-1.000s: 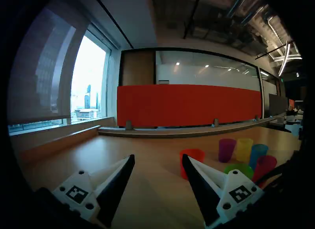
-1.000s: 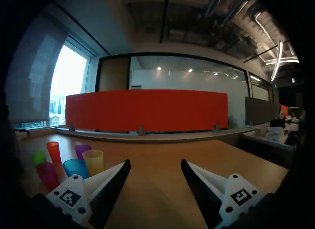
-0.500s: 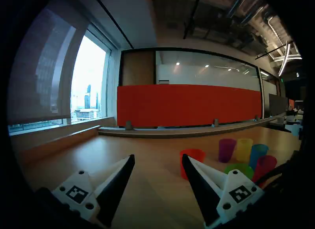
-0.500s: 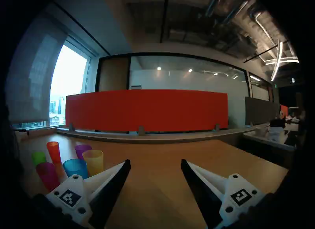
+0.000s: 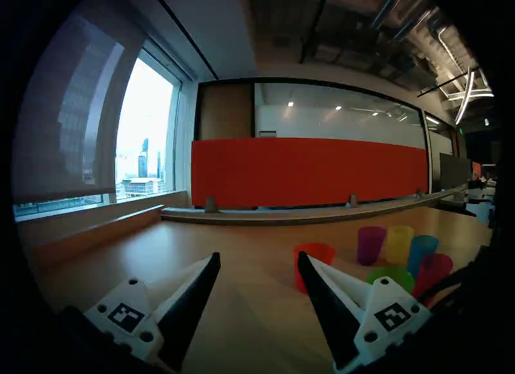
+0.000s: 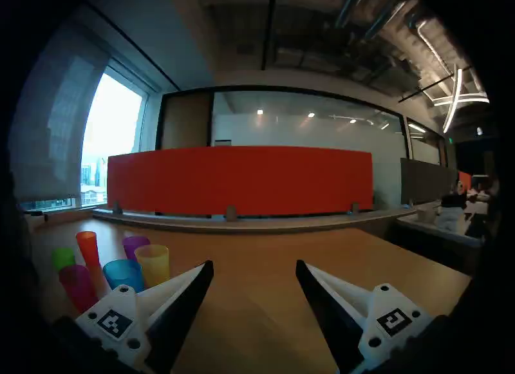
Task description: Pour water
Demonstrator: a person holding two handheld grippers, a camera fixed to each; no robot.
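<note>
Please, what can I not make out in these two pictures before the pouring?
Water in the cups: small and seen side-on in both views; cannot tell.
Orange cup: left gripper view, lower right part behind the left gripper.
Green cup: same view, body behind that gripper.
Blue cup: right gripper view, base behind the right gripper.

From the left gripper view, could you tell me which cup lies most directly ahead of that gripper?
The orange-red cup, partly hidden behind a finger of the left gripper; the other five cups stand farther right.
</note>
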